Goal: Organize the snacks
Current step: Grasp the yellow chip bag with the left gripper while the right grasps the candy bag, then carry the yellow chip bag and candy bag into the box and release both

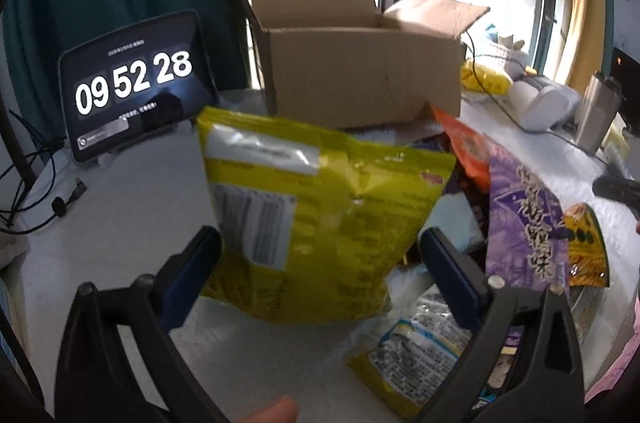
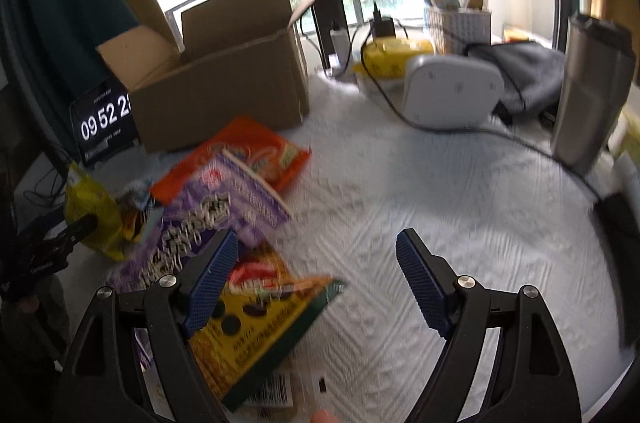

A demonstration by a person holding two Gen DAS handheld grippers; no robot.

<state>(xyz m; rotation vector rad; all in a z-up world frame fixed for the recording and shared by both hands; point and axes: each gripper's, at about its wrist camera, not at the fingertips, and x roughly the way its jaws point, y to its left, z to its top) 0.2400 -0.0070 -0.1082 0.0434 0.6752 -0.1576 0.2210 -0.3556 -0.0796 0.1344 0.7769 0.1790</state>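
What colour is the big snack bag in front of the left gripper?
Yellow bag, with a white label; the left wrist view shows it best.

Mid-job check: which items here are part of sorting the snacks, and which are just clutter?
Job items:
open brown cardboard box
large yellow snack bag
orange snack packet
purple snack packet

Just lying about:
black tablet showing a clock
white plastic device
steel flask

The left tongs point(image 1: 320, 263) stand wide around a yellow snack bag point(image 1: 320, 215); an open cardboard box point(image 1: 360, 71) sits far behind, clock tablet point(image 1: 136, 83) far left.
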